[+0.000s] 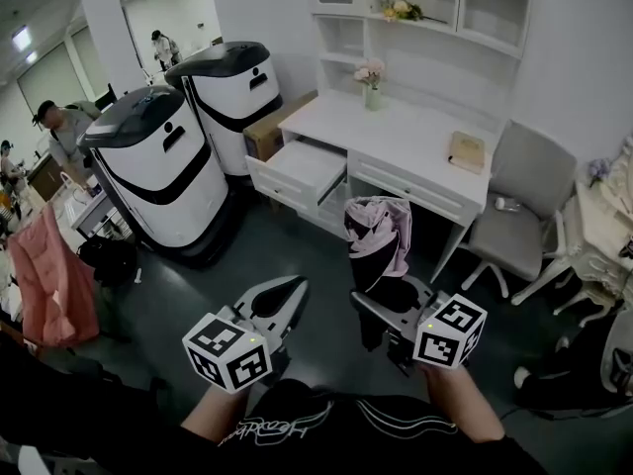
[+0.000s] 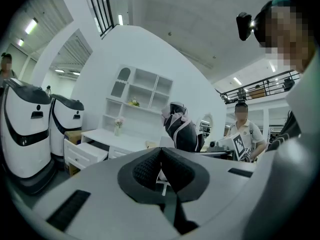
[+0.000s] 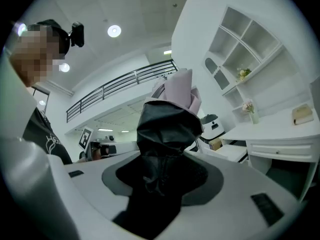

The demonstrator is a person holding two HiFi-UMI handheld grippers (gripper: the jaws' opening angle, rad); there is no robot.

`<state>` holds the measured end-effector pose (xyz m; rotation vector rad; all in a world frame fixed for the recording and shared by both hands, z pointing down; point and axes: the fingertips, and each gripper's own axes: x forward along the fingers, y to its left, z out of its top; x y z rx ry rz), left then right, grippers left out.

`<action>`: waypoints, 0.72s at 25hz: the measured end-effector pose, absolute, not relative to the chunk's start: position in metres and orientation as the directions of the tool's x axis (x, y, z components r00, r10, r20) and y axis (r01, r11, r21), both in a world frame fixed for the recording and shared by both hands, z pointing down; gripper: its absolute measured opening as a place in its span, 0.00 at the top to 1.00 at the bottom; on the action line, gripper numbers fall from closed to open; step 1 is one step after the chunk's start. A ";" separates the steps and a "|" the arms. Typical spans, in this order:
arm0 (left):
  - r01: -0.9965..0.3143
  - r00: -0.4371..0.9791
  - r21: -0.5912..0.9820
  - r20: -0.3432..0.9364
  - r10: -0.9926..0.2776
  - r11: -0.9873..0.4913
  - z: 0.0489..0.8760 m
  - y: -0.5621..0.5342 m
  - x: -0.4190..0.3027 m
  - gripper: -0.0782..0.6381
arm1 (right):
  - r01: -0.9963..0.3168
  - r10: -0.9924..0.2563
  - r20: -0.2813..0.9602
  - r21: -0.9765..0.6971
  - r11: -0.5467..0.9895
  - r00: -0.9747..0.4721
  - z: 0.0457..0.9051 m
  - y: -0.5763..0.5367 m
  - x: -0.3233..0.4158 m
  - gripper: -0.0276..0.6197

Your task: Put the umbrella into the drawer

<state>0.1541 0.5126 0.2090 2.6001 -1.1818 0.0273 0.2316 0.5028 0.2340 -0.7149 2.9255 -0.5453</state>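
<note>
Right claw [image 1: 391,302]: closed on the umbrella [image 1: 378,237], clamping its black lower part; the pink folds stand up above the jaws.
Left claw [image 1: 297,290]: jaws together with nothing between them, pointing toward 12 o'clock, just beside the right claw at its 9 o'clock.
Umbrella: folded, pink and black, upright in the right claw, held in the air over the dark floor [image 1: 287,245], clear of the furniture.
Drawer [image 1: 307,166]: pulled open on the left side of the desk, at 11 o'clock from the umbrella and apart from it; its inside looks white, and the head view shows nothing in it.
Desk [image 1: 415,132]: white, at 12 o'clock, with shelves above it.
On the desk: a vase of flowers [image 1: 371,89] toward the back, a tan book [image 1: 467,150] near the right end.
Chair [image 1: 524,181]: grey, at 2 o'clock, just beside the desk's right end.
Machines [image 1: 163,166]: two, white and black, at 10 o'clock, left of the drawer.
</note>
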 end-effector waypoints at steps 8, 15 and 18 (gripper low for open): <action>-0.746 0.658 0.267 0.156 -0.736 -0.610 0.230 0.491 0.158 0.86 | -0.432 -0.447 0.040 -0.343 0.834 -0.894 0.254 0.481 0.232 0.62; -0.753 0.649 0.281 0.167 -0.743 -0.595 0.245 0.455 0.142 0.86 | -0.411 -0.449 0.014 -0.427 0.805 -0.893 0.273 0.442 0.225 0.62; -0.749 0.653 0.286 0.167 -0.739 -0.598 0.251 0.436 0.136 0.86 | -0.423 -0.465 0.015 -0.443 0.791 -0.885 0.281 0.423 0.224 0.62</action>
